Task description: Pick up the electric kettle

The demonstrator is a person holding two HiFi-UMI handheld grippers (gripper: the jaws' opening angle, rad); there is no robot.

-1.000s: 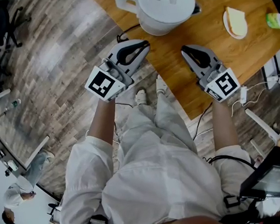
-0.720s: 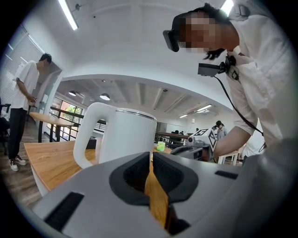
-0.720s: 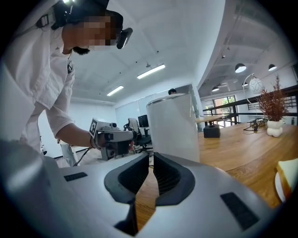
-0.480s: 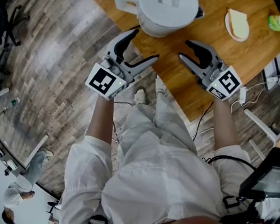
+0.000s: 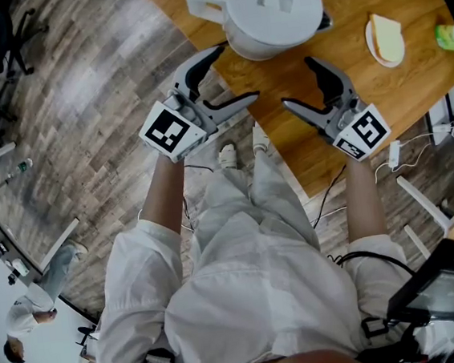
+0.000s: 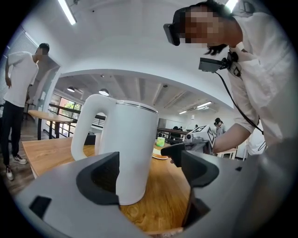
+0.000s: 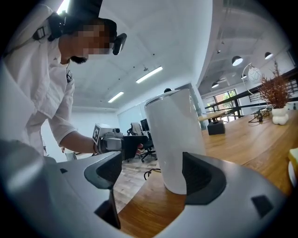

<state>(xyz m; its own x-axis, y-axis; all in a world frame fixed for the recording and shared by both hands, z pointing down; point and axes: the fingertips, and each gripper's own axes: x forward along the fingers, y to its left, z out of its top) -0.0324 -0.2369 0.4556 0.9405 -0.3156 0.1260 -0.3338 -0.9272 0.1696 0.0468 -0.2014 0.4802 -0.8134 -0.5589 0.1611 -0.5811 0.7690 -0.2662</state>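
The white electric kettle (image 5: 269, 11) stands near the wooden table's (image 5: 364, 106) front corner, its handle (image 5: 204, 2) pointing left. My left gripper (image 5: 234, 75) hovers just short of it on the near left, and its jaws have just been opening with nothing between them. My right gripper (image 5: 299, 83) is on the near right, jaws also just opening and empty. In the left gripper view the kettle (image 6: 132, 148) rises a little beyond the open left gripper (image 6: 149, 174). In the right gripper view the kettle (image 7: 174, 139) stands beyond the open right gripper (image 7: 151, 174).
A small plate with bread (image 5: 381, 38) and a green cup (image 5: 447, 33) lie on the table to the right of the kettle. The table edge runs diagonally under both grippers. Cables (image 5: 394, 159) trail on the floor at right. A person (image 6: 18, 93) stands far left.
Both grippers went from shut to open: the left spread first, the right followed in the last half second. The hands stayed roughly where they were, and the kettle has not moved.
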